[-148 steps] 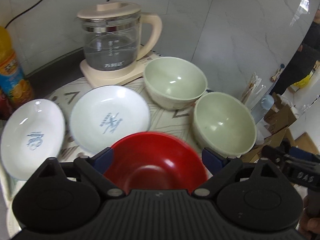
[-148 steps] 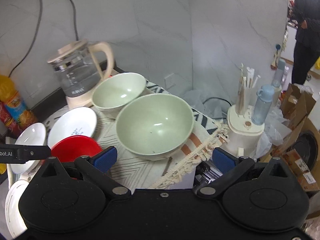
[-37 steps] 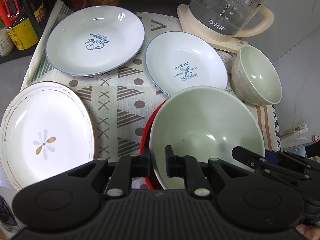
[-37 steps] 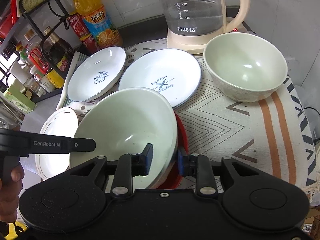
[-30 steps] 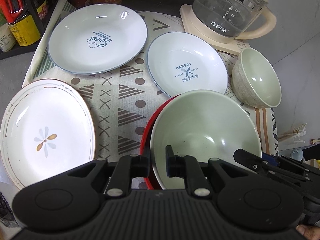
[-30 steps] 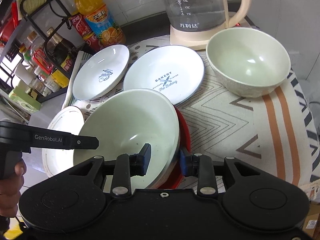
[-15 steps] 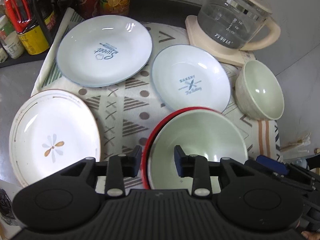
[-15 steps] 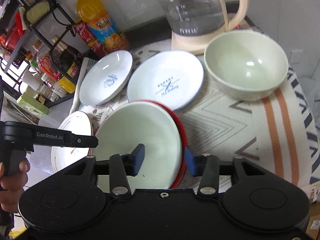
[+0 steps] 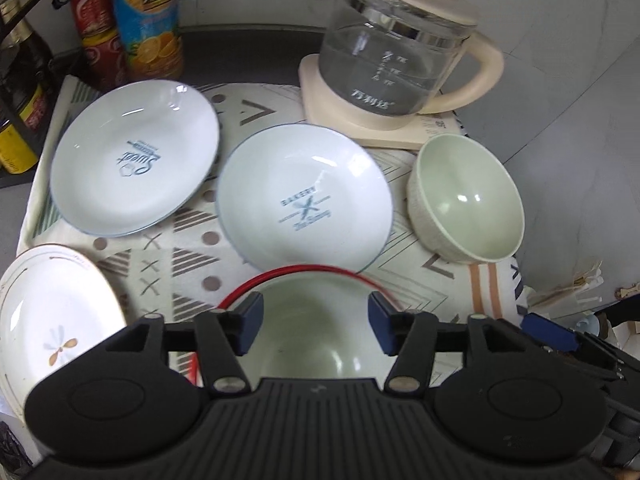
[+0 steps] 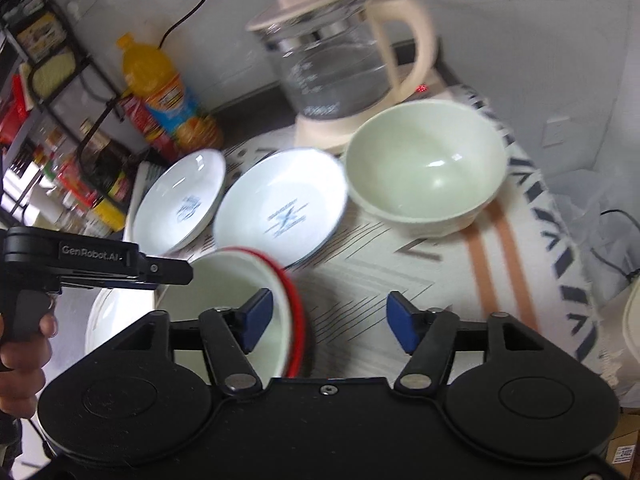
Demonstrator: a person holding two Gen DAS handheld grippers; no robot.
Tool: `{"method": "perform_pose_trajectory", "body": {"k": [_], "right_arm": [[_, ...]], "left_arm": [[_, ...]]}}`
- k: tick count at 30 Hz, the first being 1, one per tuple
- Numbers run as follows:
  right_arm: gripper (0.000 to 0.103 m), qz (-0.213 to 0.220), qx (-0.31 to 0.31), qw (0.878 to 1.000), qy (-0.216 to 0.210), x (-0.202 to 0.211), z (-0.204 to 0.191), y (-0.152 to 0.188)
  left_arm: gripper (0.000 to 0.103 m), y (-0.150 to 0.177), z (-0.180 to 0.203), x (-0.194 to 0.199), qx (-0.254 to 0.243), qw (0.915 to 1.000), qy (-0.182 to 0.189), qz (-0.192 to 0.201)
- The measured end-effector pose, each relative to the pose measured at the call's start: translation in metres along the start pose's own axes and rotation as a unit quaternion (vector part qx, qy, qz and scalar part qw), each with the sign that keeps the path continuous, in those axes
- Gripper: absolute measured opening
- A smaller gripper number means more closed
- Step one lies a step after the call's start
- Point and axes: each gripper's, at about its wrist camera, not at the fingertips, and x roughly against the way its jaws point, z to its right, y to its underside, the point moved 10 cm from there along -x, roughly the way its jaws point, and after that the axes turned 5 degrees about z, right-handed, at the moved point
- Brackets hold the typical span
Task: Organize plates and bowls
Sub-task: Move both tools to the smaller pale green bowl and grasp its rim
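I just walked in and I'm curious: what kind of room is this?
Most likely a home kitchen: a glass kettle, drink and sauce bottles by a rack, and plates and bowls on a patterned cloth.

The left hand-held gripper points forward and down, its blue-padded jaws spread wide with nothing between them. The right hand-held gripper does likewise. A bare hand grips the left one's handle.

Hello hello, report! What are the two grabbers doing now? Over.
Left gripper open, right gripper open, both empty. Green bowl nested in red bowl. Second green bowl loose. Nothing blocking.
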Motion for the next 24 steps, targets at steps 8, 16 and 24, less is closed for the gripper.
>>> {"method": "perform_pose_trajectory", "body": {"k": [8, 16, 24], "right_arm": [[0.088, 0.038, -0.034, 0.997, 0.051, 0.007, 0.046, -0.018], [0.103, 0.069, -0.073, 0.993, 0.056, 0.004, 0.074, -0.036], [0.102, 0.067, -0.079, 0.993, 0.065, -0.014, 0.089, -0.049]], "left_arm": [[0.083, -0.013, 0.03, -0.015, -0.011, 0.9997, 0.009, 0.018], [0.086, -0.032, 0.059, -0.031, -0.035, 0.9986, 0.012, 0.038], [0.086, -0.044, 0.08, -0.061, -0.041, 0.9985, 0.016, 0.033]]}}
